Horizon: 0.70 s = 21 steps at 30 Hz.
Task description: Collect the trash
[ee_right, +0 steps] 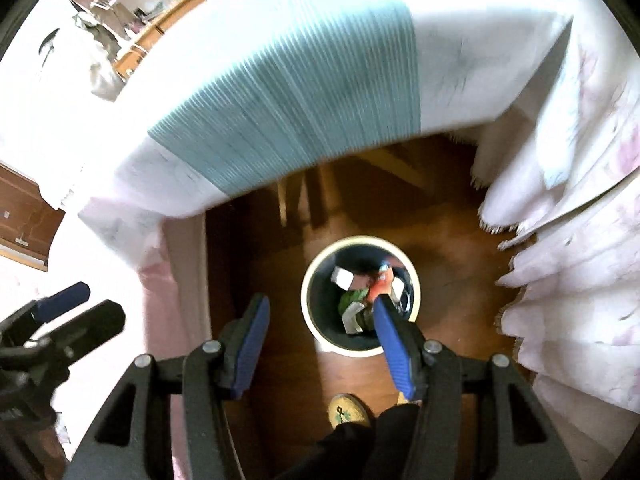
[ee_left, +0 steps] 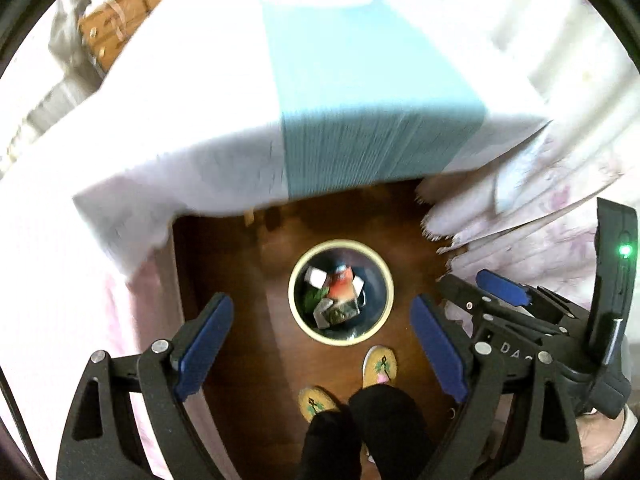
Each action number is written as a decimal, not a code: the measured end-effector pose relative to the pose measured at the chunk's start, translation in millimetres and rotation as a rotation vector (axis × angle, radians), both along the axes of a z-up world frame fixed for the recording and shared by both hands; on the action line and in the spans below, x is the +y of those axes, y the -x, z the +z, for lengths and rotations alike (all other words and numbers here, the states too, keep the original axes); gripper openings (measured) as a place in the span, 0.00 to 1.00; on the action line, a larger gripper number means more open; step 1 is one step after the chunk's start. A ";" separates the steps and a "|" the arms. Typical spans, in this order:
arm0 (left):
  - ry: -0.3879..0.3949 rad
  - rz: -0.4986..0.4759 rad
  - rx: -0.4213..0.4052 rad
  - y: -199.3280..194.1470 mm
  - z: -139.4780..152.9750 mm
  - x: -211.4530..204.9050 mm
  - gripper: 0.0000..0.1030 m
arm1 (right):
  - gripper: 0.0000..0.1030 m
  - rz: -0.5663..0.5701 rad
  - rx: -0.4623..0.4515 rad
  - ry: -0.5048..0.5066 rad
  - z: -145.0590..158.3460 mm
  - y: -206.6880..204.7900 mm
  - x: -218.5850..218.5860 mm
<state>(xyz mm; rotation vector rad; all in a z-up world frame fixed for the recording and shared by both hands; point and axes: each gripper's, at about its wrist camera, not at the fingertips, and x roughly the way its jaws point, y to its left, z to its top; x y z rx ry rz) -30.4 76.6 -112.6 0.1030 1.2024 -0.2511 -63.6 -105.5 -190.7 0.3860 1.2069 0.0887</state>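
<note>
A round bin with a cream rim stands on the dark wood floor below both grippers. In it lie a red wrapper, white scraps and something green. My left gripper hangs high over the bin, its blue pads wide apart with nothing between them. My right gripper is also open and empty above the bin's rim, and its right pad covers part of the red wrapper. Each gripper shows in the other's view: the right gripper and the left gripper.
A table with a white cloth and a teal runner stands just beyond the bin. Pale floral fabric hangs on the right. A person's yellow slippers and dark trouser legs are just in front of the bin. Wooden furniture is at the far left.
</note>
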 end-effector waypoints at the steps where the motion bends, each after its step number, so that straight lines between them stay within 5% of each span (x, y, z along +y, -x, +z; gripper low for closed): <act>1: 0.002 -0.008 -0.014 0.2 12.2 -2.3 0.86 | 0.53 0.000 -0.012 0.006 13.5 0.5 -1.7; 11: 0.037 -0.132 -0.270 -19.8 154.9 -26.5 0.87 | 0.53 0.016 -0.210 0.107 162.2 -4.8 -15.1; 21: -0.009 -0.194 -0.390 -77.8 209.6 -52.2 0.87 | 0.53 -0.039 -0.349 0.165 241.6 -56.8 -38.6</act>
